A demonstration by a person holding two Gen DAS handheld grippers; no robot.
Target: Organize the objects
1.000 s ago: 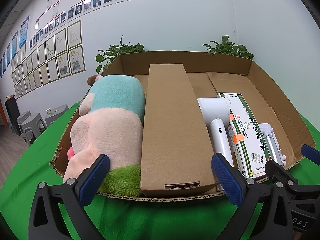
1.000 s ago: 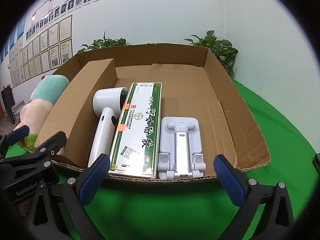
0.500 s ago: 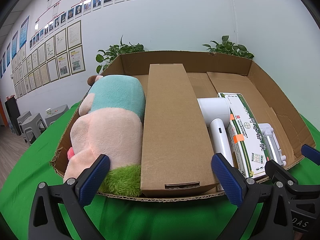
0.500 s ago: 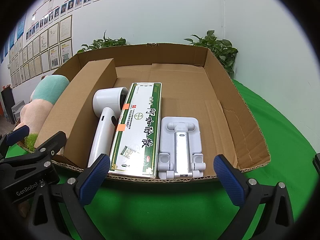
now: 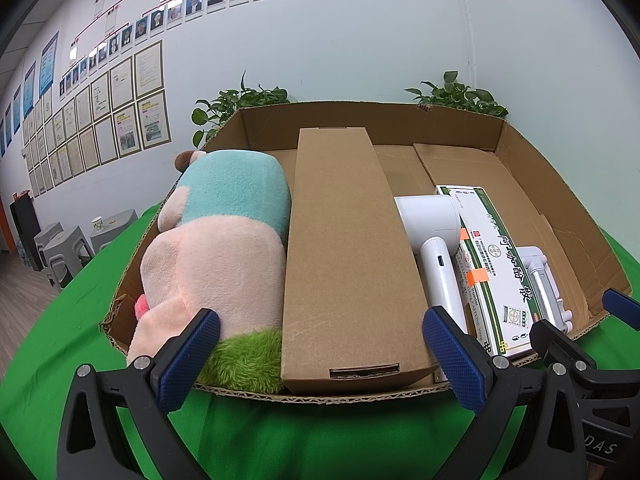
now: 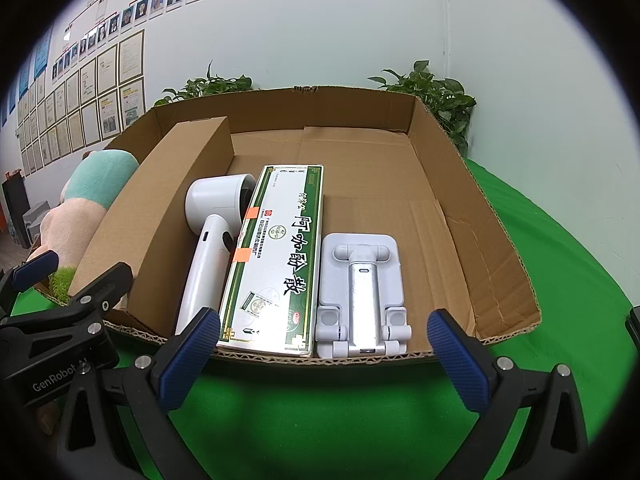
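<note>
While both grippers, left gripper point(image 5: 320, 354) and right gripper point(image 6: 324, 354), hover spread and empty, the corrugated cardboard tray point(image 6: 472, 216) holds a fluffy plush toy point(image 5: 216, 248), long brown box point(image 5: 348, 256), smooth white dryer point(image 6: 212, 240), glossy green-white carton point(image 6: 276, 260) and folded stand point(image 6: 362, 292).

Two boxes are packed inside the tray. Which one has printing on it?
The green-and-white box, between the white handheld device and the folding stand. The long cardboard box beside the plush is plain brown.
</note>
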